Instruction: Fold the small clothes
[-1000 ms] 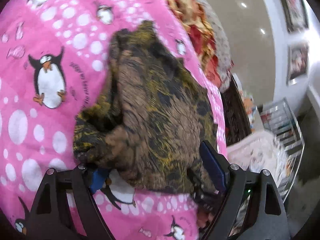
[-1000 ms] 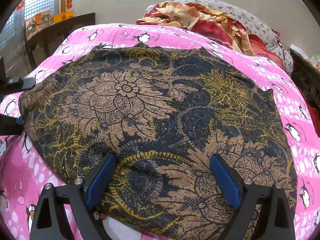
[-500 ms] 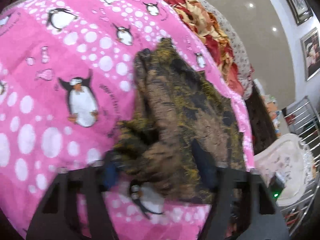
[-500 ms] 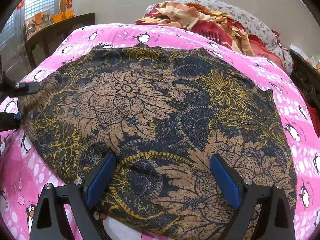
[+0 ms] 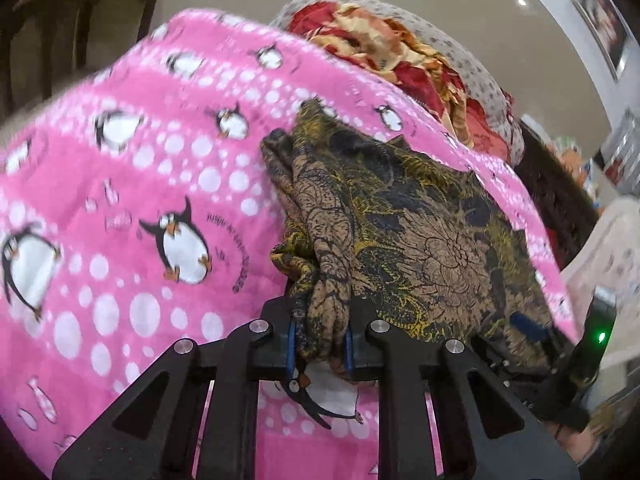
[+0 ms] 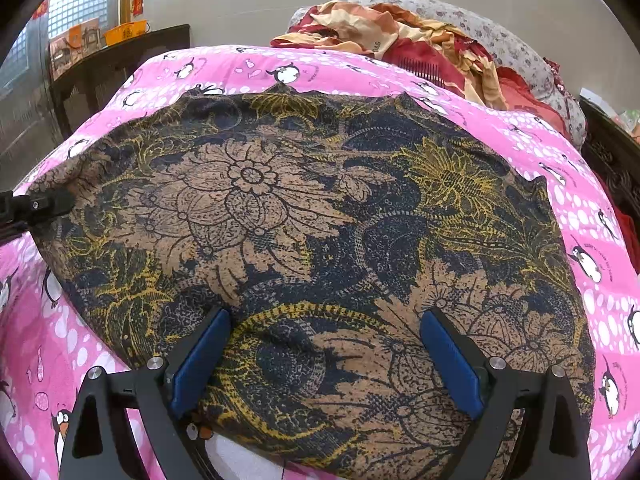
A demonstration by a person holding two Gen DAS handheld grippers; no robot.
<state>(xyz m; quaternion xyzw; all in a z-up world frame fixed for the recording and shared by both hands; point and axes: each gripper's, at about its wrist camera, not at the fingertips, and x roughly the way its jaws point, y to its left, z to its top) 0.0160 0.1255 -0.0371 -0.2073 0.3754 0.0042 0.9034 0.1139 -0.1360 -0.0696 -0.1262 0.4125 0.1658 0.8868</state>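
Left tool (image 5: 320,346) newly clamping bunched cloth (image 5: 400,232)

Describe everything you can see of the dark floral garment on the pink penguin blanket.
The floral garment is thin, soft-looking fabric, printed with tan flowers and yellow leaves on navy. It lies spread nearly flat on the pink penguin blanket, with small points along its far edge. The left tool has just closed on a bunched edge, which rises in a wrinkled ridge between its pads. The right tool sits open at the near edge, its blue pads apart with cloth between them.
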